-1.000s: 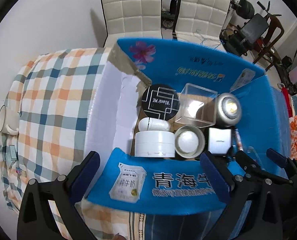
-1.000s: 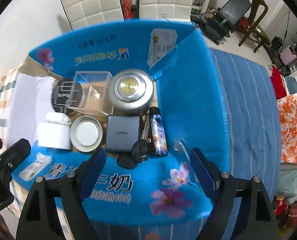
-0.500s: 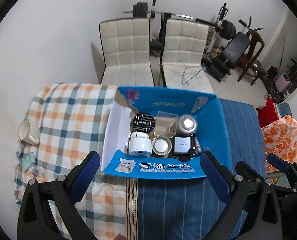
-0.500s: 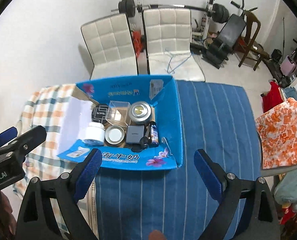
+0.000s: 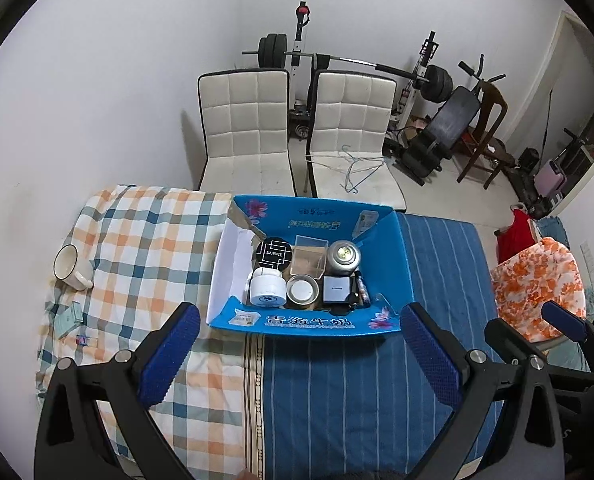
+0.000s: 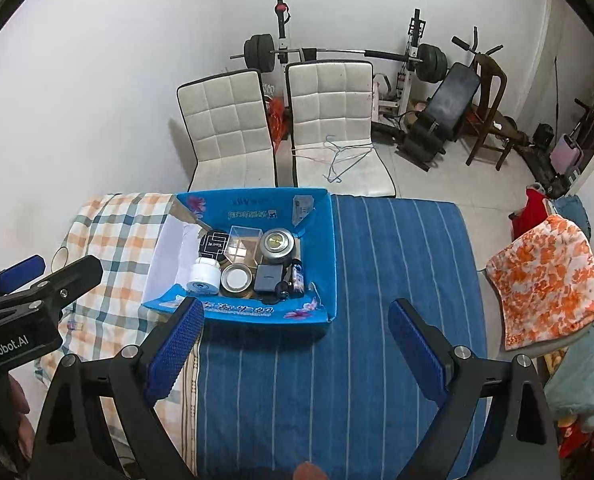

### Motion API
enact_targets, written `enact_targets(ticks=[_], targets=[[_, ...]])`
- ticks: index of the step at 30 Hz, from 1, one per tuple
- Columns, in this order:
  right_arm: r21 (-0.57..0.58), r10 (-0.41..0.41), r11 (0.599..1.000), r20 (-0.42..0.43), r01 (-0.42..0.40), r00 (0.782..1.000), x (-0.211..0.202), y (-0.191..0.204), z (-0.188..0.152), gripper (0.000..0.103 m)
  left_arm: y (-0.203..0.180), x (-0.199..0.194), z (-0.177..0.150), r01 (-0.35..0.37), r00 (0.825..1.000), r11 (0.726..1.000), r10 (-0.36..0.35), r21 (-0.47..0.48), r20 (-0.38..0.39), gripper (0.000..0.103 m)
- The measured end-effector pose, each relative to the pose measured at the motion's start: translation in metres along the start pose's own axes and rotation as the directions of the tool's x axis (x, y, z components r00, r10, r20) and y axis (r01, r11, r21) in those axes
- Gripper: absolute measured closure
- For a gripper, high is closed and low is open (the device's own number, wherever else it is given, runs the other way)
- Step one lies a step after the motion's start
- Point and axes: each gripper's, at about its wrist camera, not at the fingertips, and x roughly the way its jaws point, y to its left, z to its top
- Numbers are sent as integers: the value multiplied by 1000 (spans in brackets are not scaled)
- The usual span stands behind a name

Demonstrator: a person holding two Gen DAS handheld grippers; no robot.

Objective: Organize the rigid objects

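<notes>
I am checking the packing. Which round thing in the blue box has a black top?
The black disc in the back left corner, beside the clear case. The other round things are white, silver or metal grey.

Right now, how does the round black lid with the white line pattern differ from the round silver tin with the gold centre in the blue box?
The round black lid is flat, matte and white-patterned; the round silver tin is taller, shiny and gold-centred. The lid sits at the back left, the tin at the back right. Both are round and rest inside the blue box.
</notes>
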Motion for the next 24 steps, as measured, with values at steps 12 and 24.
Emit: enact_targets(ticks=[12, 24], targets=[[5, -49, 999, -3, 49, 999, -9, -11, -14, 7, -2, -4, -16, -24, 999, 1000, 24, -4, -22, 0], [-12, -100, 995, -26, 100, 995, 19, -15, -20, 7, 4, 22, -31, -67, 995, 998, 67, -9, -71, 0]])
